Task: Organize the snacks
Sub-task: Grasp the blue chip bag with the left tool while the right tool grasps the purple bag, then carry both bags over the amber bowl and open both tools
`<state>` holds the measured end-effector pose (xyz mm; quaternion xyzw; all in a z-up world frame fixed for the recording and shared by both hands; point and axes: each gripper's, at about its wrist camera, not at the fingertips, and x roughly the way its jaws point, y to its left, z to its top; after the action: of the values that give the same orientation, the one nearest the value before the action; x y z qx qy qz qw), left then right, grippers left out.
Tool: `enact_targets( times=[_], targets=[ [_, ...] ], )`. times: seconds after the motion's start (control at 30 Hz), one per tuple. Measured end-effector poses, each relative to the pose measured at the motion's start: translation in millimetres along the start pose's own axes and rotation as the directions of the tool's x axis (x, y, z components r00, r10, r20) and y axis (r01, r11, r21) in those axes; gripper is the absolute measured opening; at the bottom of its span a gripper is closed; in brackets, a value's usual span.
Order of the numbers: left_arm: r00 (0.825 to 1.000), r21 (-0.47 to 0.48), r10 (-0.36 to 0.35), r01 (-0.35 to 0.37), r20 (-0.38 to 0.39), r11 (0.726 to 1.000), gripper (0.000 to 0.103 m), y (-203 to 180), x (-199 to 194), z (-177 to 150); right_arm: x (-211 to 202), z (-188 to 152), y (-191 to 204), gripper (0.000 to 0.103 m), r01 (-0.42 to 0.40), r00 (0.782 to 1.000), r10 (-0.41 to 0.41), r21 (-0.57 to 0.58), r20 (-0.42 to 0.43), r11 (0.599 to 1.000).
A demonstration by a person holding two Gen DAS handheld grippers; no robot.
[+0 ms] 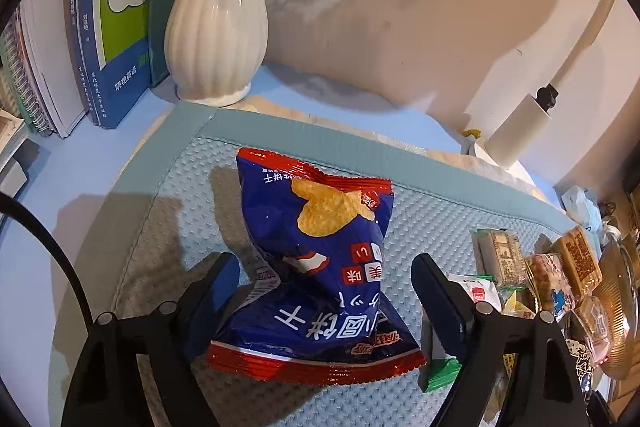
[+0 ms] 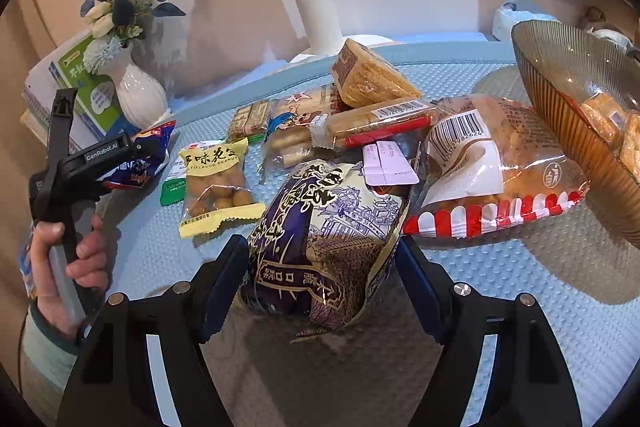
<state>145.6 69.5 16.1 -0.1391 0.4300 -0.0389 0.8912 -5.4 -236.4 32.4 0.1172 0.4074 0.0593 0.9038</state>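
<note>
A blue and red cracker bag [image 1: 320,263] lies on the light blue mat [image 1: 168,211] between the fingers of my left gripper [image 1: 324,275]; the jaws stand wide and do not press it. The bag also shows in the right wrist view [image 2: 148,155], beside the left gripper's body [image 2: 76,167]. My right gripper [image 2: 322,259] has its fingers against both sides of a purple and gold snack bag [image 2: 324,239]. A glass bowl [image 2: 576,115] at the right holds a few wrapped snacks.
Several loose snacks lie on the mat: a yellow peanut pack [image 2: 216,183], a red-striped bag [image 2: 496,179], wrapped biscuits [image 2: 368,75]. A white vase [image 1: 216,35] and books [image 1: 108,19] stand at the back left. A white lamp post [image 2: 312,7] stands behind.
</note>
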Motion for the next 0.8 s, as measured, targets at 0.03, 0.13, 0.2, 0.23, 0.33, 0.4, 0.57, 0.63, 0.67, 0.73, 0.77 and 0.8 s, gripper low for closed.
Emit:
enact_targets(
  times=[0.03, 0.13, 0.2, 0.23, 0.33, 0.4, 0.57, 0.63, 0.67, 0.73, 0.77, 0.8],
  targets=[
    [1.000, 0.001, 0.006, -0.006, 0.000, 1.000, 0.081, 0, 1, 0, 1, 0, 0, 0.077, -0.001, 1.000, 0.001, 0.003, -0.006, 1.000],
    [1.000, 0.009, 0.031, -0.031, 0.002, 0.999, 0.067, -2, 3, -1, 7, 1, -1, 0.077, -0.008, 1.000, 0.009, 0.016, -0.028, 1.000],
    [0.999, 0.011, 0.034, -0.034, 0.006, 0.999, 0.064, -1, 3, -2, 7, 1, -2, 0.077, -0.009, 1.000, 0.009, 0.015, -0.028, 1.000],
    [1.000, 0.011, 0.030, -0.030, 0.010, 0.999, 0.063, 0, 2, -2, 7, 1, -1, 0.076, -0.008, 1.000, 0.008, 0.013, -0.026, 1.000],
    [0.999, 0.013, 0.032, -0.032, 0.015, 0.999, 0.057, 0, 1, -3, 5, 0, -1, 0.071, -0.009, 1.000, 0.009, 0.006, -0.019, 1.000],
    [1.000, 0.015, 0.025, -0.025, 0.018, 1.000, 0.056, 1, -1, -4, 2, -2, 1, 0.067, -0.005, 1.000, 0.005, -0.013, -0.008, 1.000],
    [0.999, 0.018, 0.024, -0.025, 0.028, 1.000, 0.056, -5, -23, -16, -12, -10, 5, 0.059, -0.012, 1.000, 0.012, -0.060, 0.001, 0.998],
    [0.999, 0.037, 0.012, -0.013, 0.035, 0.999, 0.056, -13, -35, -24, -20, -16, 6, 0.057, -0.029, 1.000, 0.028, -0.066, -0.004, 0.997],
    [0.999, 0.052, 0.001, -0.003, 0.037, 0.999, 0.056, -19, -43, -29, -25, -19, 6, 0.056, -0.033, 0.999, 0.032, -0.070, -0.008, 0.997],
    [0.999, 0.079, -0.018, 0.014, 0.050, 0.997, 0.056, -31, -58, -35, -33, -23, 7, 0.055, -0.035, 0.999, 0.035, -0.079, -0.011, 0.996],
    [0.998, 0.087, -0.026, 0.021, 0.056, 0.996, 0.056, -35, -63, -36, -39, -24, 7, 0.055, -0.036, 0.999, 0.036, -0.082, -0.006, 0.996],
    [0.997, 0.098, -0.038, 0.031, 0.064, 0.995, 0.056, -42, -70, -39, -47, -25, 6, 0.055, -0.039, 0.999, 0.040, -0.087, 0.006, 0.995]
  ],
)
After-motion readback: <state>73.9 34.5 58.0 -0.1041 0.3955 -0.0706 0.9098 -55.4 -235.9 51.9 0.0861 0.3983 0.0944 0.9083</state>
